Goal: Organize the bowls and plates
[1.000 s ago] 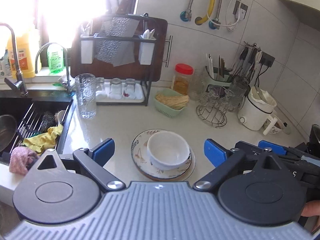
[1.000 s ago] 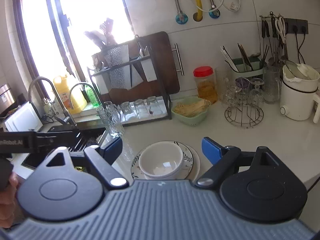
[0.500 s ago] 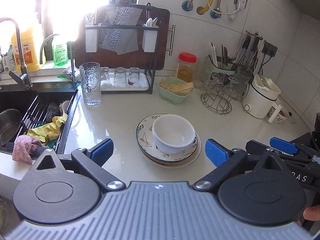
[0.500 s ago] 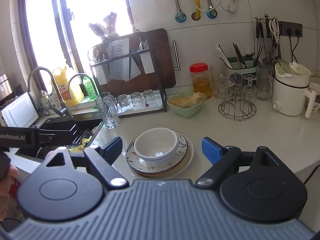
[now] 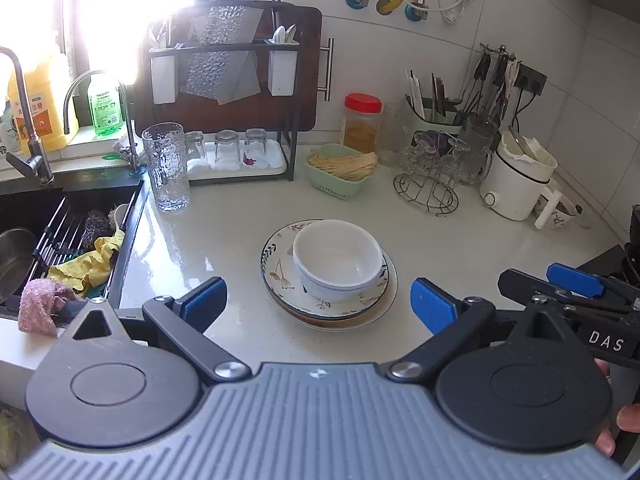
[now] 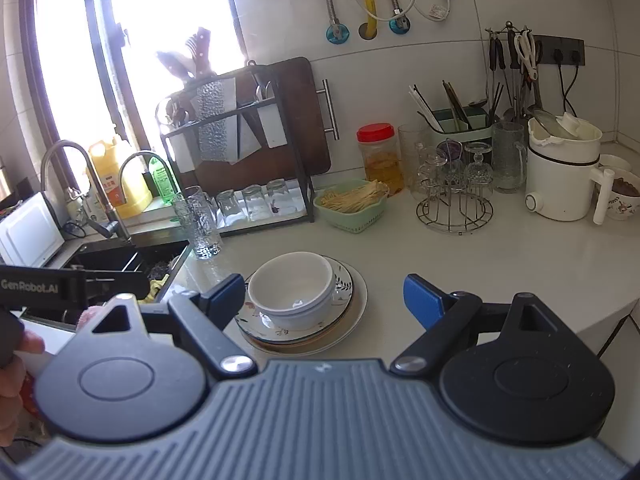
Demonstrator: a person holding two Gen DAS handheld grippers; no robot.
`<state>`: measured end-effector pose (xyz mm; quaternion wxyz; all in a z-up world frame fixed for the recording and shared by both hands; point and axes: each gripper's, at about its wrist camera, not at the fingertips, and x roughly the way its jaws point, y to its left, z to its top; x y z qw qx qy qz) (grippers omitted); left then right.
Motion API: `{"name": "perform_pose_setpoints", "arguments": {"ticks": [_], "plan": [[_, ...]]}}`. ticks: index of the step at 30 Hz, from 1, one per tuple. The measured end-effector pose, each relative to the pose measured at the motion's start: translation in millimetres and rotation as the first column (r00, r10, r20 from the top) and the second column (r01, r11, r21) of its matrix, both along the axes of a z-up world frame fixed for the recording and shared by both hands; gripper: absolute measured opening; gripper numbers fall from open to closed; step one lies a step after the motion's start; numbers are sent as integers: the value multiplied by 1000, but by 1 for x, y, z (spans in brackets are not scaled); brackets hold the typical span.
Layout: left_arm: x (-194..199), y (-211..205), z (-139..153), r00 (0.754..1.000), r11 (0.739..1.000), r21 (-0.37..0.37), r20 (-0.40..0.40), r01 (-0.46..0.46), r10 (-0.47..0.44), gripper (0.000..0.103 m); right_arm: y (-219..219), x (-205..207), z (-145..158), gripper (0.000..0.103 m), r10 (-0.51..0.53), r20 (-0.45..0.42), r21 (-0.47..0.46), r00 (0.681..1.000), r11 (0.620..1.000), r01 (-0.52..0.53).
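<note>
Two stacked bowls [image 5: 338,258] on plates [image 5: 280,272] — ahead of both spread-open tools.

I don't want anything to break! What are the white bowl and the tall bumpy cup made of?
The white bowl looks like glazed ceramic: smooth, shiny and not see-through. The tall cup looks like textured clear glass, since the counter shows through its dimpled wall. Both would probably break if dropped.

Ahead of the gripper, left, a ribbed glass [image 5: 165,168] stands on the counter [image 5: 224,236] beside the sink [image 5: 48,240]. Farther ahead: a green basket [image 5: 340,172], a red-lidded jar [image 5: 362,122]; right, a white kettle [image 5: 518,178].
</note>
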<state>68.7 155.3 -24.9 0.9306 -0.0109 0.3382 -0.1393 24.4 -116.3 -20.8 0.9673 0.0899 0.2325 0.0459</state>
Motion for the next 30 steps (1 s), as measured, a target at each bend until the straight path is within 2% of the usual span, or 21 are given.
{"name": "perform_pose_setpoints", "arguments": {"ticks": [12, 17, 30], "plan": [[12, 1, 9, 999, 1000, 9, 16, -30, 30, 100, -1, 11, -2, 88, 0, -10, -7, 1000, 1000, -1], [14, -2, 15, 999, 1000, 22, 33, -15, 14, 100, -3, 13, -3, 88, -5, -15, -2, 1000, 1000, 5], [10, -1, 11, 1000, 1000, 20, 24, -2, 1, 100, -6, 9, -4, 88, -20, -15, 4, 1000, 1000, 20]]}}
